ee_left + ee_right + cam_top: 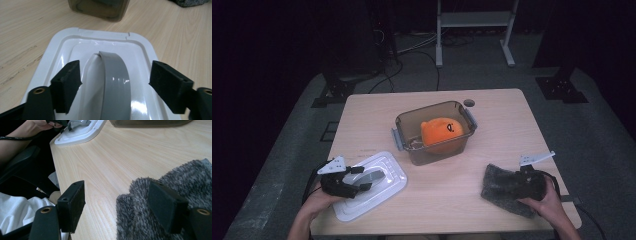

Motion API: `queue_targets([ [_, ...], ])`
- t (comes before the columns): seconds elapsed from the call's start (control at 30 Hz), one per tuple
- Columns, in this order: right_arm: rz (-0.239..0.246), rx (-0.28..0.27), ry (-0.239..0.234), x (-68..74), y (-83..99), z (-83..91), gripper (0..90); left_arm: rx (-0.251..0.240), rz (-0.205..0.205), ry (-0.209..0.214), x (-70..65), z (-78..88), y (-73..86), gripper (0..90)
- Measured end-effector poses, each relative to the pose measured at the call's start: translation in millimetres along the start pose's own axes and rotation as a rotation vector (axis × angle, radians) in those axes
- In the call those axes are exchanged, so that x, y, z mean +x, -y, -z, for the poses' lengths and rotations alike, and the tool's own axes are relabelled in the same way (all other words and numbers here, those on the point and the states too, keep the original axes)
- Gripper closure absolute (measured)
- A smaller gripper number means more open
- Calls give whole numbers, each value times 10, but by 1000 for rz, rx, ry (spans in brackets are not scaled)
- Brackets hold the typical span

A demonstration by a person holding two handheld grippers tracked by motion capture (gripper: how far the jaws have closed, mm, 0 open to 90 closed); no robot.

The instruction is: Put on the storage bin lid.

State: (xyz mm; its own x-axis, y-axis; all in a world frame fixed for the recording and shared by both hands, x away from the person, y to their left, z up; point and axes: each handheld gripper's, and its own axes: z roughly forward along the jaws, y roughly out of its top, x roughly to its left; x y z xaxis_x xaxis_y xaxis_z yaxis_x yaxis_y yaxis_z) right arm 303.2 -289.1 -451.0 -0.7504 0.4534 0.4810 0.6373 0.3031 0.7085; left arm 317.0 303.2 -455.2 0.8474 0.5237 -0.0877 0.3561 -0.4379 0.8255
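A white plastic lid (75, 47) lies flat on the wooden table (492, 125) directly under the left gripper (115, 82), whose jaws stand apart on either side of the lid's grey arched handle (116, 82) without pressing it. The lid looks light, stiff and glossy, likely slick at its smooth raised rim, so the handle, rising between the jaws, seems the surest place to take hold (a pinch across its band, judging by the gap on each side). Beyond the jaws stands a smoky translucent container (434, 132) with grey side latches, an orange plush toy (441, 131) sitting inside. The right gripper (117, 205) rests at the near right of the table, its jaws spread, one pad over bare wood and the other on a grey fuzzy cloth (175, 192), soft and limp, which lies under and ahead of it, not clamped
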Motion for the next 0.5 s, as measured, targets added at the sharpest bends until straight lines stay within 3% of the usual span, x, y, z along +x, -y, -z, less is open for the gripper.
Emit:
queue_targets([
  [0.27,-1,0,-1,3,1,4,293,0,15,19,20,0,41,413],
  [0.5,1,3,-1,-2,4,0,293,4,7,24,30,10,56,503],
])
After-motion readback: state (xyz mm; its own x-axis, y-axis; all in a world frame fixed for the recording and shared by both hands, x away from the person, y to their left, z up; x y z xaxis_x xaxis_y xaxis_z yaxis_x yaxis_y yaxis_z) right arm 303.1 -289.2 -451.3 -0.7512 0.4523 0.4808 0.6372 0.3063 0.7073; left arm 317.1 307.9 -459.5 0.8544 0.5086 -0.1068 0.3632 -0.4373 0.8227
